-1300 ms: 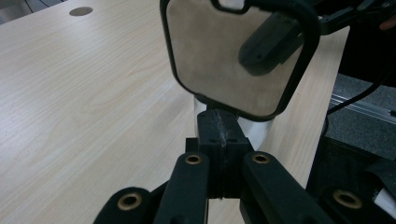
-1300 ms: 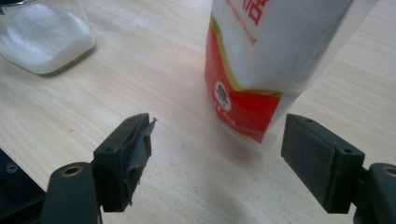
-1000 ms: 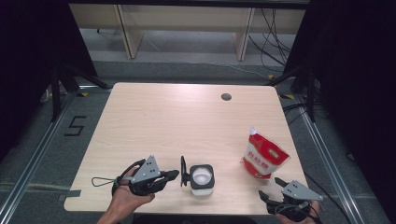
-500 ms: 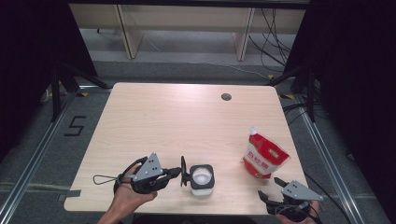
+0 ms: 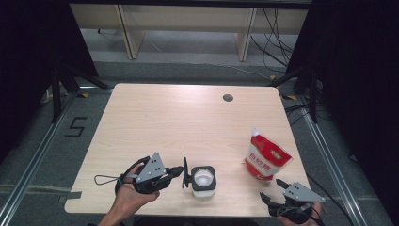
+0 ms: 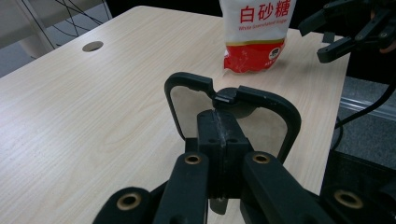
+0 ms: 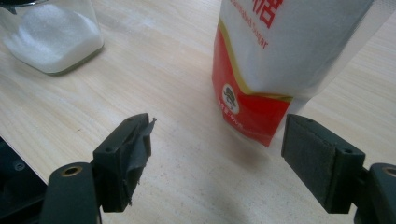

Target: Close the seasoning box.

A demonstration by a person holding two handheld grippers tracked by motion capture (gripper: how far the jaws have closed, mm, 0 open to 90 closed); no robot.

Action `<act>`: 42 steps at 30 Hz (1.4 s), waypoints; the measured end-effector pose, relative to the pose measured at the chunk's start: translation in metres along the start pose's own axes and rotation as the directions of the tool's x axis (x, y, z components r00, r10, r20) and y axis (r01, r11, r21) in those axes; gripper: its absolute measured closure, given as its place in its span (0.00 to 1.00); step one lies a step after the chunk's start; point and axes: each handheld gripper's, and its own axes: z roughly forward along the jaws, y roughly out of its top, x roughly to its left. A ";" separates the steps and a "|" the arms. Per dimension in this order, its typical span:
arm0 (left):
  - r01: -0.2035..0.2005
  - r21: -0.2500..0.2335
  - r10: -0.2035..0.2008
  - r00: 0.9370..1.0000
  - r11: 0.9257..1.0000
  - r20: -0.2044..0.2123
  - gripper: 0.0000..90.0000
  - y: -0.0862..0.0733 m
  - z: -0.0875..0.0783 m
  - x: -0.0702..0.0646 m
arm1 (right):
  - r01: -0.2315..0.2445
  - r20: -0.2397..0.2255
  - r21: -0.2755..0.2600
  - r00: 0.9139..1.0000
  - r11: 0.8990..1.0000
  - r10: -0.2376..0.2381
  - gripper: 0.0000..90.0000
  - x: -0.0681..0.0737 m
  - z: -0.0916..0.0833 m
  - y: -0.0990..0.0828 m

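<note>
Risks:
- Left tool (image 5: pixel 178 172) is shut on a thin black lid (image 5: pixel 185 165), gripped by one edge. The lid stands on edge just left of the glass jar (image 5: pixel 203 181). So narrow a hold could let the lid pivot or slip. It might then knock the jar's rim or fall into the sugar.
- The jar is open and about half full of white sugar. A bump from either tool could tip it or scatter grains over the tabletop (image 5: pixel 188 122).
- Right tool (image 7: pixel 222 154) has its jaws wide and empty. They face the foot of the sugar bag (image 7: pixel 280 56) but do not touch it. The bag is soft and stands on its own base. A pinch low down would probably buckle it or push it over toward the far right edge. A pinch on the loose film alone could slide off.
- The bag's top corner looks snipped or folded. I cannot tell whether it is open. If it is, tilting it could spill sugar short of the jar.

Things in hand:
- Lid: black, flat and round where it shows, seen edge-on from above. It is near centre, between the left tool and the jar.
- Jar: clear glass with a dark squarish rim, near the tabletop's near edge, slightly left of centre.
- Sugar bag: white upper half, red lower half, red Chinese lettering. It stands upright and leans a little, at right, just beyond the right tool and well apart from the jar.
</note>
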 end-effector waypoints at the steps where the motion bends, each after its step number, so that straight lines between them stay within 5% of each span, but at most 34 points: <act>1: -0.004 0.005 0.004 1.000 1.000 -0.004 0.99 0.001 0.000 0.000 | -0.003 0.000 -0.004 1.000 1.000 0.003 0.28 0.000 0.000 0.000; 24: -0.041 0.068 0.034 0.995 0.997 0.097 0.98 0.004 0.039 -0.020 | 0.020 -0.005 -0.005 1.000 1.000 -0.020 0.28 -0.001 0.001 0.000; 31: -0.007 0.083 -0.005 0.991 0.996 0.133 0.98 -0.001 0.050 -0.024 | 0.019 -0.010 -0.005 1.000 1.000 -0.019 0.28 -0.001 0.001 0.000; 42: -0.003 0.083 -0.007 0.993 0.997 0.120 0.95 -0.001 0.052 -0.023 | 0.022 -0.011 -0.006 1.000 1.000 -0.022 0.28 0.000 0.001 0.001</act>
